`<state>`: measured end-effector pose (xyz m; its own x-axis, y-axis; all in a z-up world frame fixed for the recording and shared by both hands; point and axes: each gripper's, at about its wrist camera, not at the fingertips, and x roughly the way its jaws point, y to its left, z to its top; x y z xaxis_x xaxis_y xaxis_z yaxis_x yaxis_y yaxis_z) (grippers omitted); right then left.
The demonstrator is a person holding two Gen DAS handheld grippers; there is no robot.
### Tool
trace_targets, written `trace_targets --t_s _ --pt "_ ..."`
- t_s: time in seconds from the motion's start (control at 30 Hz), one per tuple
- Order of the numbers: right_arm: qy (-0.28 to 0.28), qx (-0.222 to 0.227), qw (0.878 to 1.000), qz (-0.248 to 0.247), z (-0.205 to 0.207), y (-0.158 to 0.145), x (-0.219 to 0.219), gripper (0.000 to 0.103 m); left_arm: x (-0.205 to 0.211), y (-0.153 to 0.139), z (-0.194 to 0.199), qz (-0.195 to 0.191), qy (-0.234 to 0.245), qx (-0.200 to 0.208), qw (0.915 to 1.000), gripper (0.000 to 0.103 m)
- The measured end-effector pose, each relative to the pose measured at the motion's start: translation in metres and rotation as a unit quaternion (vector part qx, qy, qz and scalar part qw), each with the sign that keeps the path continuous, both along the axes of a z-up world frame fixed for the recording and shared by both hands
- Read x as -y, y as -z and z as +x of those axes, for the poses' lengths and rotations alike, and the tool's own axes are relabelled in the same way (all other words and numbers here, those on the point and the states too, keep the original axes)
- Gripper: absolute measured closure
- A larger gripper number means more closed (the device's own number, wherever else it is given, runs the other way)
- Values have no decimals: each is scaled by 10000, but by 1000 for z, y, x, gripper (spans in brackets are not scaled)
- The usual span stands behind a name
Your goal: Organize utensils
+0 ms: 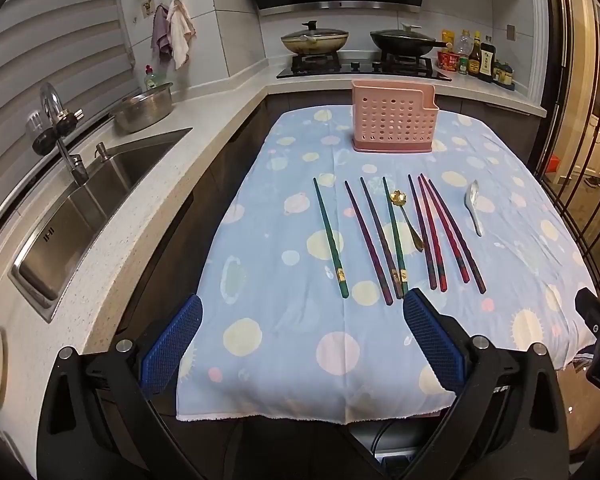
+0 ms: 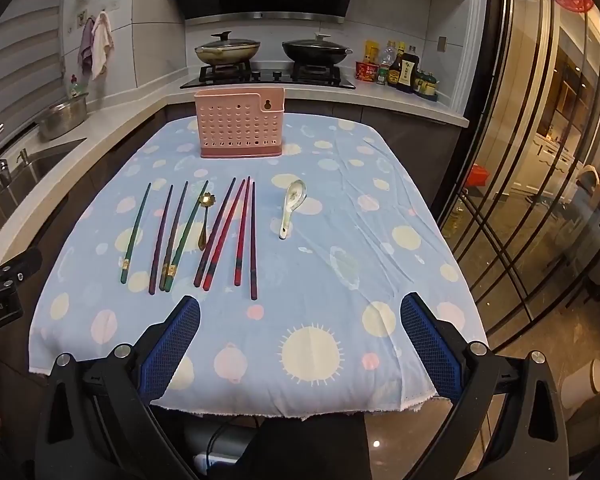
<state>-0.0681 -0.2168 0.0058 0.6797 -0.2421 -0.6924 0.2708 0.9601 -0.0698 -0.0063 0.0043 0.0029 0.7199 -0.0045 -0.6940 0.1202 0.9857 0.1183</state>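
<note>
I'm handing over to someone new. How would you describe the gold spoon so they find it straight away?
Start at the pink holder at the far end of the blue tablecloth, then come nearer to the row of chopsticks. The gold spoon lies among them, short, metallic, with a flower-shaped bowl; the white spoon lies apart.

A thin printed cloth [image 2: 340, 240], slightly creased, covers the surface. The pink holder [image 2: 239, 128] looks like matt perforated plastic. The chopsticks [image 2: 220, 232] are glossy lacquer, one spoon [image 2: 204, 216] shiny gold metal, the other [image 2: 292, 206] glazed white ceramic. Claw pads [image 2: 172, 352] are rough blue mesh.
</note>
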Motion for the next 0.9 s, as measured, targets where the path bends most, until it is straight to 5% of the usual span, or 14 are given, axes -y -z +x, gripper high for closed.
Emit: trace_targets --t_s 0.9 --pt "-495 59 9985 233 -3 -1 -16 7 -7 -5 -4 -24 10 -1 10000 7"
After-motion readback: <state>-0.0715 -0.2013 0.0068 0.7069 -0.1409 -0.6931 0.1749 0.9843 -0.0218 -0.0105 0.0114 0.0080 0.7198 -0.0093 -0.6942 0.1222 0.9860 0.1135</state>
